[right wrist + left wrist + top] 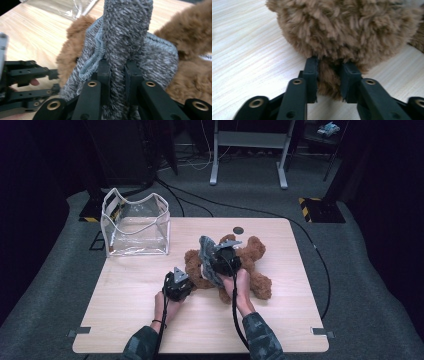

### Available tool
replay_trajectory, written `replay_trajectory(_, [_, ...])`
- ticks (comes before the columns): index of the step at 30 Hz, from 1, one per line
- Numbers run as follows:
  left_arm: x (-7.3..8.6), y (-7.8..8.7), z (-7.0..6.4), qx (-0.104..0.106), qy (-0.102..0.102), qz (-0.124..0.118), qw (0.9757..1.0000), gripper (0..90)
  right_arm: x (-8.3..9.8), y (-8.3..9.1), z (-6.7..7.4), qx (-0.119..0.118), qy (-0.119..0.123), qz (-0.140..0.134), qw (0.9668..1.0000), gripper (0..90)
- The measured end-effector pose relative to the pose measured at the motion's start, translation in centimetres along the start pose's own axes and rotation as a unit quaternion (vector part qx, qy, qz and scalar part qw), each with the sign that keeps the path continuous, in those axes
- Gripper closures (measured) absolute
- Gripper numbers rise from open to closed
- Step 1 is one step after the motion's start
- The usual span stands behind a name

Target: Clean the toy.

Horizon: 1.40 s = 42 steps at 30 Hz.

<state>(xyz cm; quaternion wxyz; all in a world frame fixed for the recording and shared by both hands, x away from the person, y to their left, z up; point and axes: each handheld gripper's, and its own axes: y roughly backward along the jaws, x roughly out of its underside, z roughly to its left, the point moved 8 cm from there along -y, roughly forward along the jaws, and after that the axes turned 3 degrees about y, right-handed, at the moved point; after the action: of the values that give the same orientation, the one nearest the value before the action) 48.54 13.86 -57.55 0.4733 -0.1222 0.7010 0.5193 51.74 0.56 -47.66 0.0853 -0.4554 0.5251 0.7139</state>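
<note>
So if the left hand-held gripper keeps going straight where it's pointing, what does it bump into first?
The brown teddy bear. The left hand-held gripper already has a tuft of its fur between the jaws, and the furry body rises right ahead, so it would probably press into that at once.

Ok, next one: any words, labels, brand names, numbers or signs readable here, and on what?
No readable text in any view.
Teddy bear: brown fur, no tag or label showing.
Grey knitted garment: plain knit, no label visible.
Clear bag: no print to be seen.
Yellow-and-black hazard stripes on the floor: a marking, no words.
Left gripper and right gripper: plain black jaws, no lettering.
</note>
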Motion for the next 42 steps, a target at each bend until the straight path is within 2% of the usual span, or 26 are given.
replay_trajectory(3, [0.0, 0.0, -0.1, 0.003, -0.004, 0.000, 1.0000, 71.0, 0.3, -0.2, -0.4, 0.007, 0.000, 0.005, 1.0000, 78.0])
replay_trajectory(5, [0.0, 0.0, -0.1, 0.005, -0.010, 0.002, 0.9999, 75.4, 0.1, 0.3, -0.2, -0.001, -0.002, -0.002, 1.0000, 77.9])
replay_trajectory(6, [0.0, 0.0, -0.2, 0.008, -0.005, 0.003, 1.0000, 75.4, 0.1, 0.3, -0.2, -0.001, -0.002, -0.002, 1.0000, 77.9])
replay_trajectory(7, [0.0, -0.1, -0.2, 0.008, -0.004, 0.001, 1.0000, 75.8, -0.1, 0.7, 0.2, -0.004, -0.006, -0.007, 0.9999, 77.9])
replay_trajectory(8, [0.0, 0.0, -0.2, 0.011, -0.005, 0.004, 0.9999, 76.0, -0.3, 1.1, 0.4, -0.011, 0.007, -0.018, 0.9998, 77.9])
replay_trajectory(10, [0.0, -0.1, -0.2, 0.009, -0.003, 0.001, 1.0000, 76.0, -0.9, 1.8, 1.4, -0.028, 0.006, -0.032, 0.9991, 77.9])
replay_trajectory(13, [0.0, -0.1, -0.2, 0.009, -0.002, 0.001, 1.0000, 76.1, -1.5, 2.0, 2.9, -0.050, 0.022, -0.041, 0.9977, 77.9])
replay_trajectory(14, [0.0, 0.0, -0.2, 0.010, -0.002, 0.001, 0.9999, 76.2, -1.5, 1.5, 3.8, -0.056, 0.030, -0.033, 0.9975, 77.9])
replay_trajectory(18, [0.0, -0.1, -0.3, 0.011, 0.002, 0.001, 0.9999, 77.1, -0.5, 0.2, 4.3, -0.060, 0.038, -0.016, 0.9973, 78.1])
replay_trajectory(19, [0.0, -0.1, -0.2, 0.011, -0.002, 0.002, 0.9999, 77.5, -0.1, 0.2, 4.4, -0.064, 0.030, -0.014, 0.9974, 78.2])
replay_trajectory(21, [0.1, 0.0, -0.2, 0.011, -0.007, 0.005, 0.9999, 78.1, 0.4, 0.3, 4.5, -0.071, 0.028, -0.019, 0.9969, 78.2])
replay_trajectory(25, [0.0, 0.0, -0.2, 0.011, -0.005, 0.004, 0.9999, 78.6, 1.6, 0.8, 4.9, -0.075, 0.041, -0.015, 0.9962, 78.3])
replay_trajectory(28, [0.0, 0.0, -0.2, 0.011, -0.005, 0.004, 0.9999, 78.9, 2.5, 1.0, 5.1, -0.079, 0.034, -0.012, 0.9962, 78.3])
replay_trajectory(32, [0.0, -0.1, -0.2, 0.011, -0.005, 0.003, 0.9999, 79.1, 3.5, 1.0, 5.0, -0.085, 0.029, -0.009, 0.9959, 78.4])
replay_trajectory(36, [0.0, -0.1, -0.2, 0.009, -0.006, 0.002, 0.9999, 79.1, 4.6, 0.9, 5.0, -0.085, 0.028, 0.006, 0.9960, 78.3])
replay_trajectory(42, [0.0, -0.1, -0.1, 0.009, -0.007, 0.002, 0.9999, 79.0, 6.0, 0.9, 4.3, -0.075, 0.018, 0.047, 0.9959, 78.1])
